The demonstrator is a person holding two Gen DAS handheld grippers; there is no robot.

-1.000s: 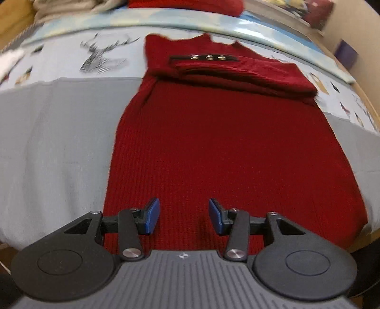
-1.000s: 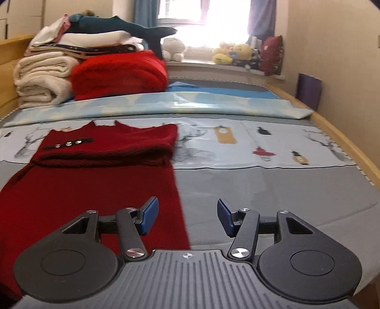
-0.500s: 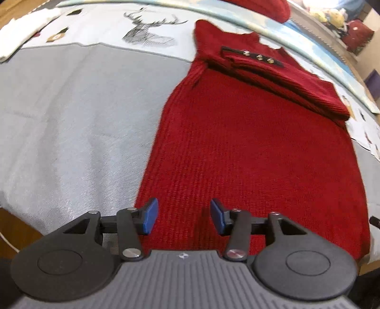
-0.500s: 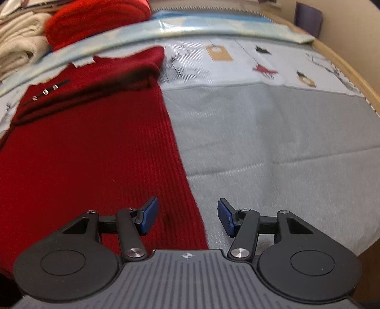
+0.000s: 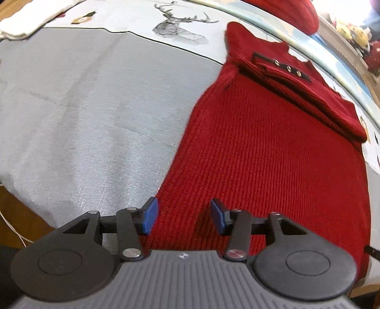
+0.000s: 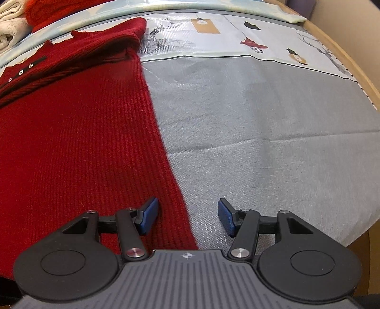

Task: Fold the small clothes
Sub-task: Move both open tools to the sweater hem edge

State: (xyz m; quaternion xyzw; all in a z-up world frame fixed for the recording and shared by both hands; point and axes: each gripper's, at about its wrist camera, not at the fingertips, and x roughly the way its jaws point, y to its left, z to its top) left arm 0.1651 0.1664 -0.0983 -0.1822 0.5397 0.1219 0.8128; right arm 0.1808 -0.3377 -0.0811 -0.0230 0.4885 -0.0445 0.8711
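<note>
A dark red ribbed knit garment (image 5: 273, 147) lies flat on the grey bed cover (image 5: 90, 114), its top end folded over with a strip of metal snaps (image 5: 288, 69). My left gripper (image 5: 184, 217) hangs open over the garment's near left corner, its left pad at the garment's left edge. In the right wrist view the same garment (image 6: 78, 147) fills the left half. My right gripper (image 6: 187, 217) is open above the near right corner and straddles the garment's right edge, one pad over knit, the other over bed cover. Nothing is pinched by either gripper.
A printed sheet with a deer drawing (image 5: 180, 26) and small pictures (image 6: 253, 45) runs across the far side of the bed. Folded towels (image 6: 9, 28) and a red blanket (image 5: 292, 12) are stacked beyond it. A wooden bed frame (image 6: 351, 61) borders the right side.
Both grippers tipped downward and came closer to the garment's near end. The left one shifted towards the left edge, the right one sank over the right edge. The garment has not moved.
</note>
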